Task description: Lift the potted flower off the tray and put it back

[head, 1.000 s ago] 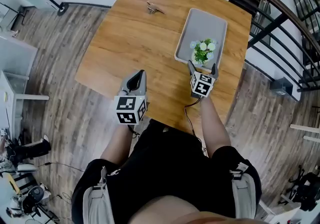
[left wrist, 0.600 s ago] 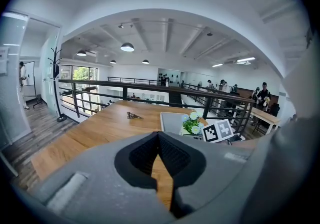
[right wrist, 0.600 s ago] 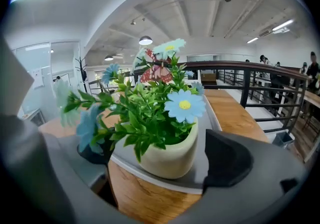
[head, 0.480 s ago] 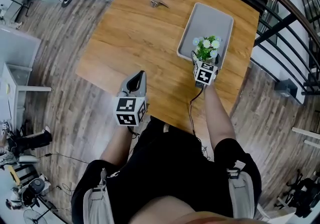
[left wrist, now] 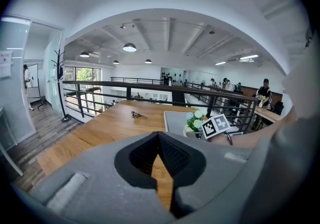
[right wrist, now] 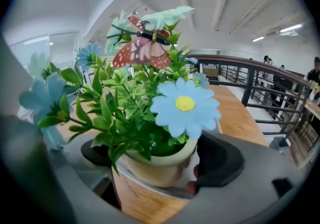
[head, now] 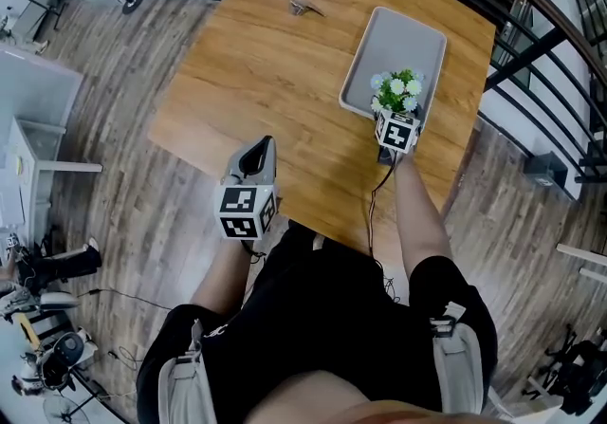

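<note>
Green potted flower [head: 396, 92] between closing right tongs [right wrist: 152, 165], left tongs [left wrist: 158, 138] pinched together, empty

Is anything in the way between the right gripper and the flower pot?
No, nothing visible. The cream pot of blue and white flowers already sits between the right gripper's fingers, which are closing around it but don't look tight on it yet.
</note>
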